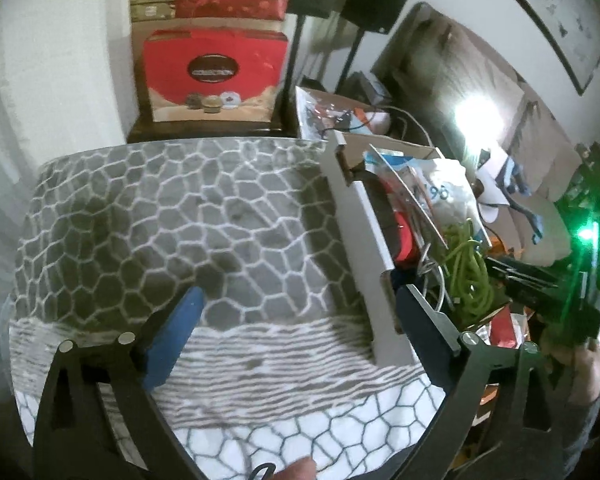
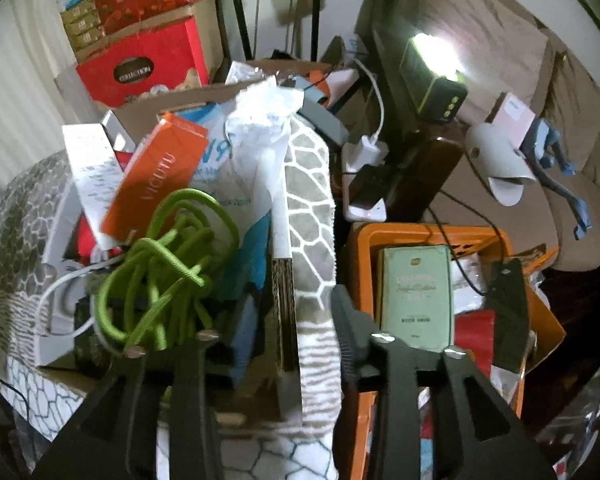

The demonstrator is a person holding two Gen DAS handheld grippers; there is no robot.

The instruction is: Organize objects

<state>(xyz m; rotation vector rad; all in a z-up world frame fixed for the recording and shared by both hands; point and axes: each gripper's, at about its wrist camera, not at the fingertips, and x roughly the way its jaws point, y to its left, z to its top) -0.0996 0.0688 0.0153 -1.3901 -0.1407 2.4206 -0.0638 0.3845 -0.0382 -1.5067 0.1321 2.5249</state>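
1. Left wrist view: the left gripper (image 1: pixel 300 312) has its fingers spread wide with nothing between them, hovering over the grey cushion with a white honeycomb pattern (image 1: pixel 172 216). The open white cardboard box stuffed with clutter (image 1: pixel 364 220) sits just off the gripper's right finger, its near wall running away from the camera. The tangled lime-green elastic cord (image 1: pixel 466 268) lies inside that box, further right past the wall. So from this gripper everything worth grabbing is off to the right.

2. Right wrist view: the right gripper (image 2: pixel 296 316) is also spread apart and empty. The lime-green cord (image 2: pixel 164 264) sits right in front of its left finger, piled in the near part of the white box (image 2: pixel 56 240), with the orange "VICUTU" carton (image 2: pixel 156 176) leaning just behind it, long axis tilted up to the right. On the other side of the gripper, the pale green rectangular box (image 2: pixel 418 296) stands in the orange plastic crate (image 2: pixel 432 236), beside the box, long axis pointing away.

3. My guess: the right hand is the nearer one to the cord, and I can't tell which item gets picked.
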